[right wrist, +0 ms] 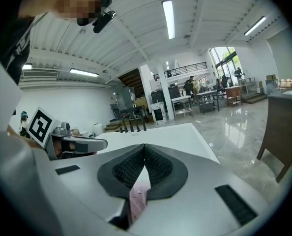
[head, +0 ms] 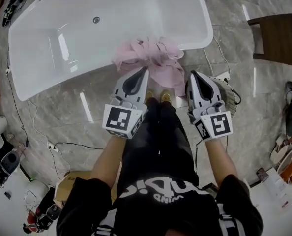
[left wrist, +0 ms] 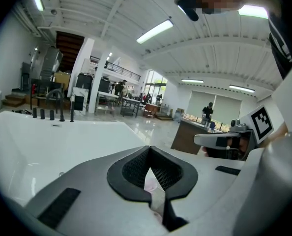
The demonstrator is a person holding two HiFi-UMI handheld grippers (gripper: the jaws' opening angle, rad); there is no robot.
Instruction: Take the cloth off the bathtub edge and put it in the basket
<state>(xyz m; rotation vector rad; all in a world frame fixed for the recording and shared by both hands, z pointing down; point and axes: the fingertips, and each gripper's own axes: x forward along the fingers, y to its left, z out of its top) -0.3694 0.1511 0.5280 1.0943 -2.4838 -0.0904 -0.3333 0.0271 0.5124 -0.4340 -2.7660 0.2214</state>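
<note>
Along the bathtub rim (head: 72,76) lies the pink cloth (head: 151,55) (one end drooping outside); left gripper (head: 145,70), right gripper (head: 191,73) clenched empty.

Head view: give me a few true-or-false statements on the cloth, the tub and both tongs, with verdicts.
1. The pink cloth lies over the bathtub edge. True.
2. The bathtub is full of water. False: it is empty, with its drain bare.
3. The left tongs are shut. True.
4. The right tongs hold the cloth up in the air. False: they are shut and empty, and the cloth lies on the tub edge.
</note>
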